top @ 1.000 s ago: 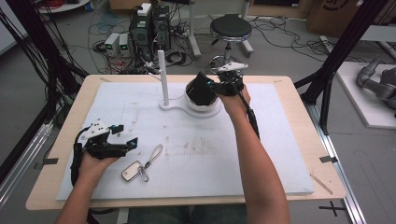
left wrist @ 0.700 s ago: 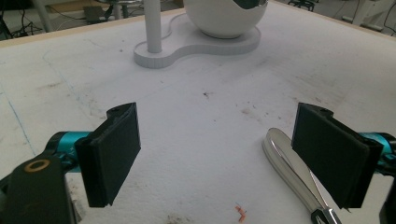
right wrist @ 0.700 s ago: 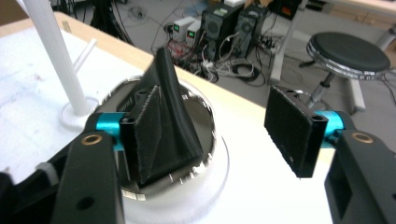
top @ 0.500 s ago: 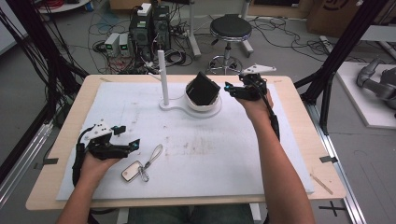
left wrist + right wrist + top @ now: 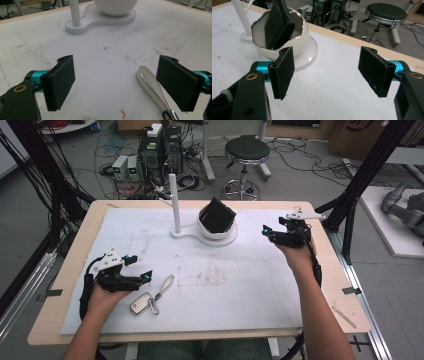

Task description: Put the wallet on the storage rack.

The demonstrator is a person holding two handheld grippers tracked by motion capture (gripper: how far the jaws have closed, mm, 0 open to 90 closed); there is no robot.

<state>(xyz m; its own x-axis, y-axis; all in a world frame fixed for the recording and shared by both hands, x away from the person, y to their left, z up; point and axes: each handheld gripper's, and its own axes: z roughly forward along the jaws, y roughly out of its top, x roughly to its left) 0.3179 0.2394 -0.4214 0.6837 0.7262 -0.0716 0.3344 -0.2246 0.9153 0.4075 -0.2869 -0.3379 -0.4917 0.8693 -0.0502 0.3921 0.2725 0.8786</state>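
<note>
Left gripper (image 5: 134, 276) sits lower left of the high view, low over the white mat (image 5: 240, 280), jaws spread wide, nothing between them. In the left gripper view the jaws frame bare, stained mat, with the silver strap loop (image 5: 150, 86) of the key fob lying just inside the right-hand jaw, not pinched.

Key fob (image 5: 141, 303) lies flat on the mat at lower left of the high view, just beside the left hand (image 5: 102, 300); its loop (image 5: 165, 285) runs up and to the right toward centre frame.

Right gripper (image 5: 274, 233) is at right of the high view, near the mat's right edge, above the desk (image 5: 345, 290), jaws spread, empty. The right gripper view confirms it: wide gap between the pads (image 5: 284, 71), mat and desk edge visible through it.

White stand (image 5: 202, 232) is at upper centre of the high view: flat base, upright post (image 5: 173, 202) at its left end, white bowl (image 5: 217, 227) at its right end. A black wallet-like thing (image 5: 218, 213) stands tilted in the bowl, sticking out above the rim. In the right gripper view the bowl (image 5: 298, 41) is upper left, beyond the left-hand jaw, well apart from the gripper.

Background in the high view: stool (image 5: 246, 151) top centre, PC towers (image 5: 160, 147) and cables on the floor at upper left.
</note>
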